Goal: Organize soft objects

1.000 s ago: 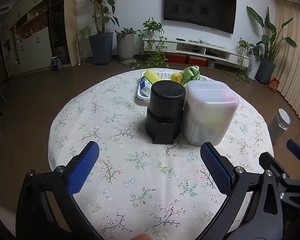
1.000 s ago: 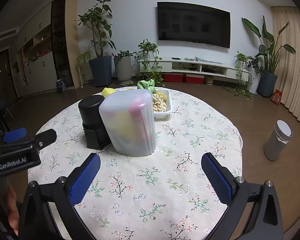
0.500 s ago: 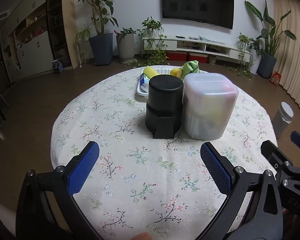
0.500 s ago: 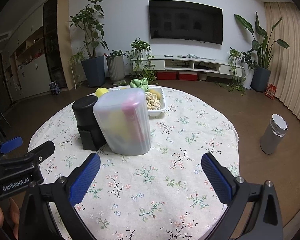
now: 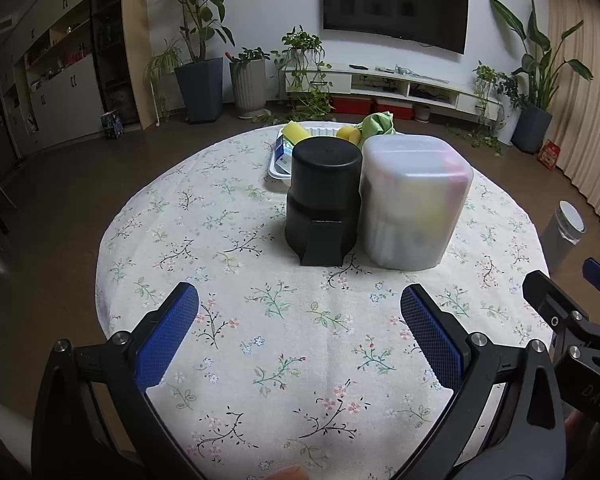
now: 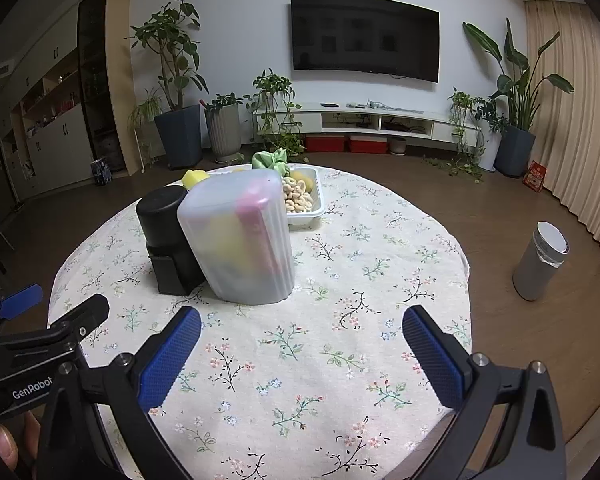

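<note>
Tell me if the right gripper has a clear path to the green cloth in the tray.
Probably not directly. The right gripper is open, but the frosted container stands upright between it and the green cloth at the white tray's far end; reaching over or around looks necessary.

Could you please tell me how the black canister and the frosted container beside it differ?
The black canister is opaque and round, while the frosted container is translucent and squarish with rounded corners, showing yellow and pink shapes inside. The canister has a blocky foot at its base; the container has none. The container looks wider. Both stand upright, side by side on the floral tablecloth, in front of the white tray.
</note>
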A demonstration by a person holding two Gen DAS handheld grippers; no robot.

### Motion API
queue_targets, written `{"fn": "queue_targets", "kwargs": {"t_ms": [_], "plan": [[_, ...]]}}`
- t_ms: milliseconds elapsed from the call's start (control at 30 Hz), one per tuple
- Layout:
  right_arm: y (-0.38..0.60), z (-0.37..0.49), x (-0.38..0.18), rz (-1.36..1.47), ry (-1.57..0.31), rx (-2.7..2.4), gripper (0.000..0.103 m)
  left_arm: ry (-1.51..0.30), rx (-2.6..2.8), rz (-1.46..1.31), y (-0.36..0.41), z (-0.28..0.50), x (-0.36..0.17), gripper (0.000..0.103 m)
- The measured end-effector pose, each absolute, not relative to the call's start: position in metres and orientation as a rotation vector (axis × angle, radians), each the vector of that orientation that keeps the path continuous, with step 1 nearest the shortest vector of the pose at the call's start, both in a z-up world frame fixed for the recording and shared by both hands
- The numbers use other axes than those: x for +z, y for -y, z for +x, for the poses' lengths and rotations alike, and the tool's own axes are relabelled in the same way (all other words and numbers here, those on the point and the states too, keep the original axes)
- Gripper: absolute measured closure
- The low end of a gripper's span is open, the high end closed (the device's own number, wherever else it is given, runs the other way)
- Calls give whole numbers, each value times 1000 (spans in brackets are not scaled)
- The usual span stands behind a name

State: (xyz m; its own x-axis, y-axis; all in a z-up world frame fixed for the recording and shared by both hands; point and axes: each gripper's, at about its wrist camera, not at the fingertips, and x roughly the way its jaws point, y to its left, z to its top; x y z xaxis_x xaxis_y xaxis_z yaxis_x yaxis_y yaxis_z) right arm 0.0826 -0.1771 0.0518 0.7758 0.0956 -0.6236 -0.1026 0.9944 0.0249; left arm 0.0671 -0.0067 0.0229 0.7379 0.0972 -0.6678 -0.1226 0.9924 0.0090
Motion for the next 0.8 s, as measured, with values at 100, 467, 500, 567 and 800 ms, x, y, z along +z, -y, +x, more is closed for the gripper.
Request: {"fn": "queue_targets", "kwargs": {"t_ms": [100, 467, 500, 567, 800], "plan": [[176, 81, 53, -13, -672, 108, 0, -729, 117, -38, 7, 66, 23, 0], [174, 80, 56, -16, -667, 113, 0, -728, 118, -30, 10, 63, 24, 0], [174, 80, 56, -17, -667, 113, 0, -728, 118, -33, 9, 63, 24, 0], [174, 79, 56, -16, -668, 113, 0, -727, 114, -36, 10, 62, 25, 0], [173, 79, 56, -16, -667, 113, 0, -729, 115, -35, 10, 61, 26, 0]]}}
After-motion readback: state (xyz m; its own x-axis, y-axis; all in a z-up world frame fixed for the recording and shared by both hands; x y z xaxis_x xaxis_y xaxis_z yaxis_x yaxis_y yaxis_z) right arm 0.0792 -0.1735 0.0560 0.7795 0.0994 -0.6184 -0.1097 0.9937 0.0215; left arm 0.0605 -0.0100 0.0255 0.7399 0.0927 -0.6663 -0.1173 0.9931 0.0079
